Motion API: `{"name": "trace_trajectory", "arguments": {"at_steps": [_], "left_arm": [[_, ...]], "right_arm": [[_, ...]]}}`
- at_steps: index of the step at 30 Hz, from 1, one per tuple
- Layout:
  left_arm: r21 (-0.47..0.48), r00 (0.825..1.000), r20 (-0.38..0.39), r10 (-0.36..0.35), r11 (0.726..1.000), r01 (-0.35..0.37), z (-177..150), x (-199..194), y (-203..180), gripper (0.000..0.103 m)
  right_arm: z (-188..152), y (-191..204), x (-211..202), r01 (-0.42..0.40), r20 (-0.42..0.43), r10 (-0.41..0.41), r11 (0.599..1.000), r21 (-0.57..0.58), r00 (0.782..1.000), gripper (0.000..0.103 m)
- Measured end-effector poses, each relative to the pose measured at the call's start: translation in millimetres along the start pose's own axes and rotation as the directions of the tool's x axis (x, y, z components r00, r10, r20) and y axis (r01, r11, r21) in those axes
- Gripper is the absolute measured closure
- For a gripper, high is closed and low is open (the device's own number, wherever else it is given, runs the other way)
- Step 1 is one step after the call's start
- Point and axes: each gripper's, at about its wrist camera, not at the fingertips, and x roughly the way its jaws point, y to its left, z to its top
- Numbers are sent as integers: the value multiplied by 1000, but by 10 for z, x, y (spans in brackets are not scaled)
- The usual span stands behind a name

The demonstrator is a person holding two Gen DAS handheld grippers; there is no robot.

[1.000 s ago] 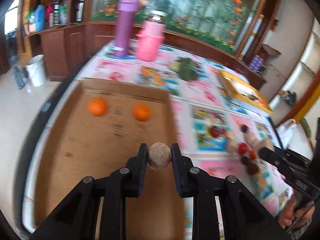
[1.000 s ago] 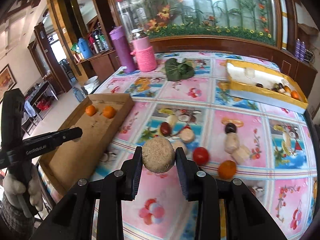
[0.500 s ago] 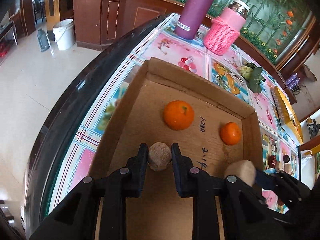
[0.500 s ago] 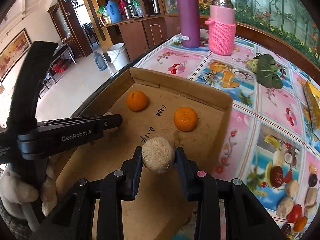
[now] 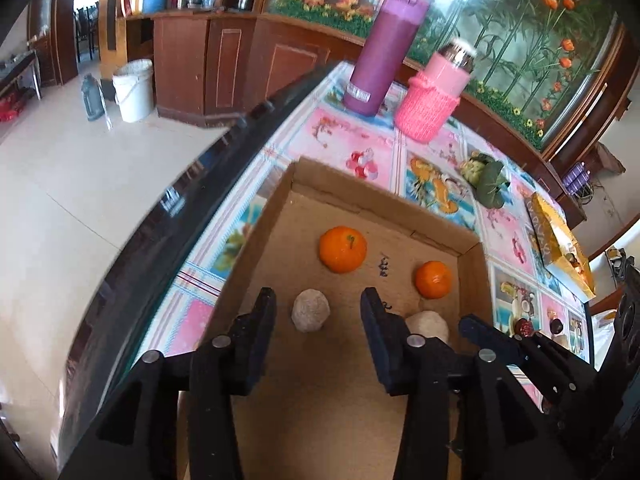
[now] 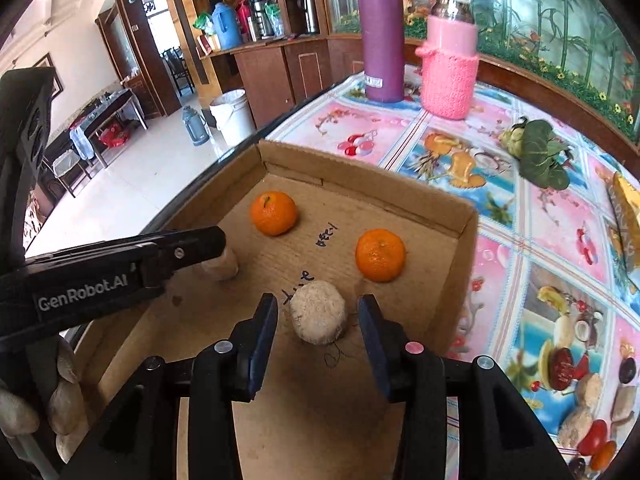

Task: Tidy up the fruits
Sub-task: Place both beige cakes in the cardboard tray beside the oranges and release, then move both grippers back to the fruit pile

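Both grippers' fingers have just been opening: the left gripper [image 5: 316, 314] stands released around a small brown fruit [image 5: 311, 315], the right gripper [image 6: 318, 320] around a larger one [image 6: 318, 313], both resting in the cardboard tray [image 6: 464, 220] near two oranges [image 6: 274, 213]

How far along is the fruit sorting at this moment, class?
Done: two oranges and two rough tan round fruits lie in the shallow cardboard tray. In hand: nothing; the left gripper and right gripper have just been opening, each straddling a tan fruit without pressing on it. Left: mixed small fruits remain on the patterned tablecloth.
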Motion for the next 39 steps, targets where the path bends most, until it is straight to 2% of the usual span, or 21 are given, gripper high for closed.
{"name": "trace_trajectory", "arguments": {"at_steps": [2, 4, 6, 7, 11, 19, 27, 35, 39], "left_arm": [[19, 997, 68, 40, 999, -42, -61, -256, -100, 43], [40, 986, 144, 82, 995, -89, -153, -490, -219, 23], [63, 970, 216, 113, 990, -129, -279, -708, -366, 15], [78, 963, 243, 113, 988, -135, -367, -805, -457, 14], [119, 958, 272, 90, 985, -126, -656, -998, -727, 14], [232, 949, 301, 98, 957, -173, -1102, -1141, -1256, 14], [278, 958, 278, 75, 948, -155, -1268, -1171, -1470, 14], [256, 975, 220, 43, 961, -100, -1274, -1071, -1410, 14], [251, 984, 173, 30, 965, -74, -1272, -906, -1436, 14]], "right_arm": [[-46, -18, -170, 6, 33, -6, 1000, -2, 999, 50], [-127, -56, -363, 10, 71, -11, 1000, 7, 997, 40], [-220, -108, -551, 13, 107, -15, 1000, 25, 994, 33], [-283, -153, -652, 14, 124, -18, 999, 40, 992, 32], [-537, -356, -997, 20, 168, -38, 994, 108, 985, 23], [-1081, -785, -1589, 122, 210, -161, 975, 185, 964, 21], [-1555, -1339, -2024, 218, 211, -281, 936, 278, 936, 20], [-1962, -1881, -2254, 298, 157, -377, 878, 376, 913, 20], [-2133, -2095, -2249, 294, 116, -375, 854, 429, 920, 20]]}}
